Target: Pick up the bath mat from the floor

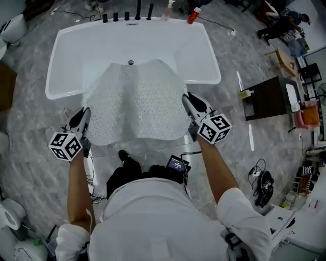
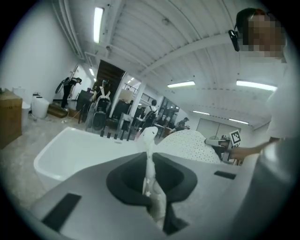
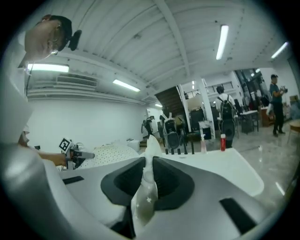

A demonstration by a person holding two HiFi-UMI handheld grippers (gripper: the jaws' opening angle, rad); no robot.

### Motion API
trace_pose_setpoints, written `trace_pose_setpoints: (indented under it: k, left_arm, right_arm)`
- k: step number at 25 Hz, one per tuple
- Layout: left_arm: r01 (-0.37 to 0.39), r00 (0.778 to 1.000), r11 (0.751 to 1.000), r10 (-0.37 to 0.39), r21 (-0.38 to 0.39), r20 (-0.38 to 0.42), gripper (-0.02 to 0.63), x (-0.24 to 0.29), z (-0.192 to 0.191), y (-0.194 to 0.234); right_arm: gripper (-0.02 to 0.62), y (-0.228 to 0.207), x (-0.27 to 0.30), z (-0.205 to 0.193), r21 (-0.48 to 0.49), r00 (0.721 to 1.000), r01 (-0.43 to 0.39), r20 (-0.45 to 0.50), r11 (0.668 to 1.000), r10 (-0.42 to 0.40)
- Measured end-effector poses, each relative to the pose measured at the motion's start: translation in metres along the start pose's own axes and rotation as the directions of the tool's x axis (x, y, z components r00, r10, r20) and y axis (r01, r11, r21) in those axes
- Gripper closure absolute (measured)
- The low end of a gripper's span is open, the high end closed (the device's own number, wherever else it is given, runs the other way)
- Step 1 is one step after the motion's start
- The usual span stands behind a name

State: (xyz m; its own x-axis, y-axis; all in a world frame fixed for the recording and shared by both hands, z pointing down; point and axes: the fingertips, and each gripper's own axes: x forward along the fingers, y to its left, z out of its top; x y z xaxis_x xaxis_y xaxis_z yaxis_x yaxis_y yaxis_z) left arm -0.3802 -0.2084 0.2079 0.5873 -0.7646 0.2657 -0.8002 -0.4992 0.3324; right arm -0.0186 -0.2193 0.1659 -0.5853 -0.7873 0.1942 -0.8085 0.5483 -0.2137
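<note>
The bath mat (image 1: 135, 99) is off the floor (image 1: 30, 153) and spread in the air in front of the person (image 1: 153, 219), held at 2 points of its near edge. It is white, covered in small dots and holes. In the head view it bulges into a broad sheet that overlaps the near rim of the white bathtub (image 1: 76, 46); whether it touches that rim cannot be told. The left gripper (image 1: 84, 114) is clenched on the mat's left side. In the left gripper view its jaws are pressed together on a thin, upright fold of the white fabric, which runs through the dark hollow between them and sticks out past the tips. The right gripper (image 1: 187, 99) grips the right side in the same way, and its own view shows the jaws squeezed on a narrow pleat of mat with tiny star-shaped cut-outs. Each gripper view also shows the other gripper across a domed stretch of mat, so the fabric arches between the 2. Both marker cubes face up toward the head camera, and the person's bare forearms reach out to either side. Beyond the mat lies the tub's basin with its drain (image 1: 131, 62) — and along the far rim stand a row of black tap fittings (image 1: 127, 16) and a red bottle (image 1: 193, 15).
</note>
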Motion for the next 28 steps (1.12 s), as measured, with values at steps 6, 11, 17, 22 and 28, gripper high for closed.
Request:
trace_pose_setpoints:
  k: [6,11,17,22,28]
  left_arm:
    - [-0.003,0.991,0.990,-0.016,0.143,0.131,0.566,-0.043,0.074,-0.092]
    - [0.032,0.982,0.982,-0.066,0.185,0.179,0.568,-0.068,0.094,-0.177]
    - [0.050,0.982,0.992,-0.070,0.117,0.178,0.572,-0.091,0.064,-0.239]
    - [0.073,0.983,0.995,-0.083,0.064,0.164,0.571,-0.105,0.048,-0.271]
    - [0.096,0.979,0.994,-0.104,0.052,0.173,0.571,-0.123,0.042,-0.280]
  right_arm:
    - [0.522,0.031,-0.070,0.059,-0.078,0.988,-0.027,0.147,0.997,0.038]
    - [0.522,0.052,-0.133,0.083,-0.126,0.969,-0.080,0.222,0.989,0.107]
    - [0.522,0.067,-0.198,0.078,-0.141,0.957,-0.110,0.253,0.984,0.143]
    - [0.522,0.068,-0.239,0.053,-0.124,0.959,-0.099,0.253,0.987,0.128]
    - [0.522,0.084,-0.259,0.035,-0.096,0.960,-0.069,0.265,0.993,0.092]
